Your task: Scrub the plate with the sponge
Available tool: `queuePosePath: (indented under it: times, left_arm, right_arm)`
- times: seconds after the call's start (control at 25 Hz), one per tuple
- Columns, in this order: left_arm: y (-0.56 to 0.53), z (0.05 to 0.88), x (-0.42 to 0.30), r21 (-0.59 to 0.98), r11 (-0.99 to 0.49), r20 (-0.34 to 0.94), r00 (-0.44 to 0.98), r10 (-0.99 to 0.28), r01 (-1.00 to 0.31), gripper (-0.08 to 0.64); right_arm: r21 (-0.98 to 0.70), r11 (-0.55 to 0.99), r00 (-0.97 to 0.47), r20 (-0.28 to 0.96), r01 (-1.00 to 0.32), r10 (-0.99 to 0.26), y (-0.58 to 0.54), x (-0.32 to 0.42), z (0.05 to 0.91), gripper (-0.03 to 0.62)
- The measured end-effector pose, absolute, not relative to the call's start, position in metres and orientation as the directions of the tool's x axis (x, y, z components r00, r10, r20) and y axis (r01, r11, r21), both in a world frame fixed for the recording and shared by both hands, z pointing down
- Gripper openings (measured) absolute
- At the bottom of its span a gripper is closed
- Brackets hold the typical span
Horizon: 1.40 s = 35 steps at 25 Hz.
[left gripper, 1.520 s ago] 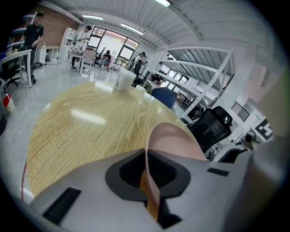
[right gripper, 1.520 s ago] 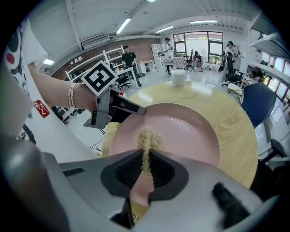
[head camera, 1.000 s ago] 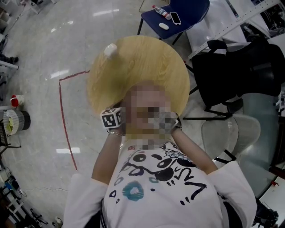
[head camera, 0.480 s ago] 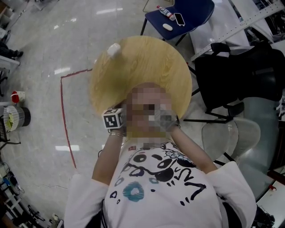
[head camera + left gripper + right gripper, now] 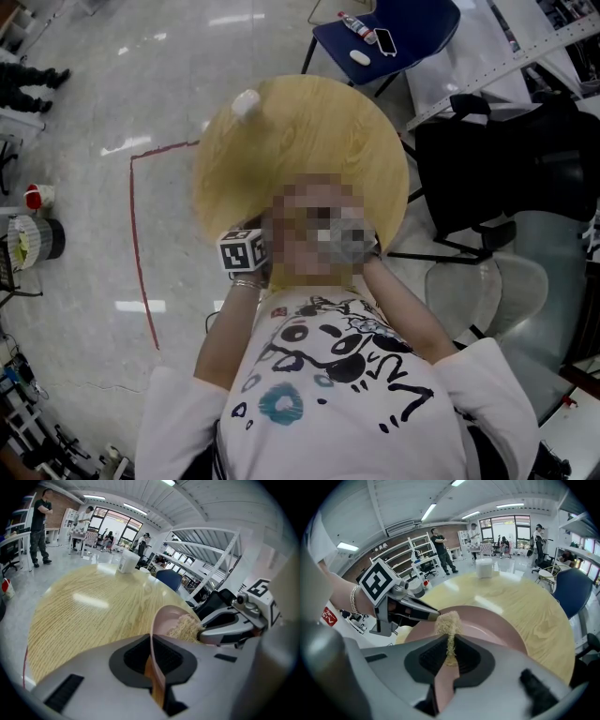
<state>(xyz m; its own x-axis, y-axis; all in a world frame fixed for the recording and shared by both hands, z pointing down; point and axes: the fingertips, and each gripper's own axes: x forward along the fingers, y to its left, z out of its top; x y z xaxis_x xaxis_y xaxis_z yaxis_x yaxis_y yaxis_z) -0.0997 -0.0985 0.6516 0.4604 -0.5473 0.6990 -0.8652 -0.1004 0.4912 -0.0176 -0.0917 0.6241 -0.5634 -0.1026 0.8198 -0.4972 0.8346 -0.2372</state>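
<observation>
The left gripper (image 5: 151, 644) is clamped tight on the rim of the pink plate (image 5: 169, 620) at lower centre of the left gripper view, with the round wooden table (image 5: 84, 606) behind it. The right gripper (image 5: 450, 641) pinches the tan fibrous sponge (image 5: 448, 623) against the plate's face at mid-frame. A white cup (image 5: 484, 567) stands at the table's far edge.

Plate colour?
Pink. The plate shows best in the right gripper view.
</observation>
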Motion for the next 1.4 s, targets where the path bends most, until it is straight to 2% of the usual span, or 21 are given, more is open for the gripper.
queuePosePath:
  times: [1.4]
  left_arm:
    - [-0.098, 0.648, -0.099, 0.499, -0.058, 0.711, 0.446, -0.543, -0.865, 0.026]
  right_arm:
    - [-0.145, 0.782, -0.505, 0.830, -0.606, -0.237, -0.130, 0.026, 0.620, 0.052]
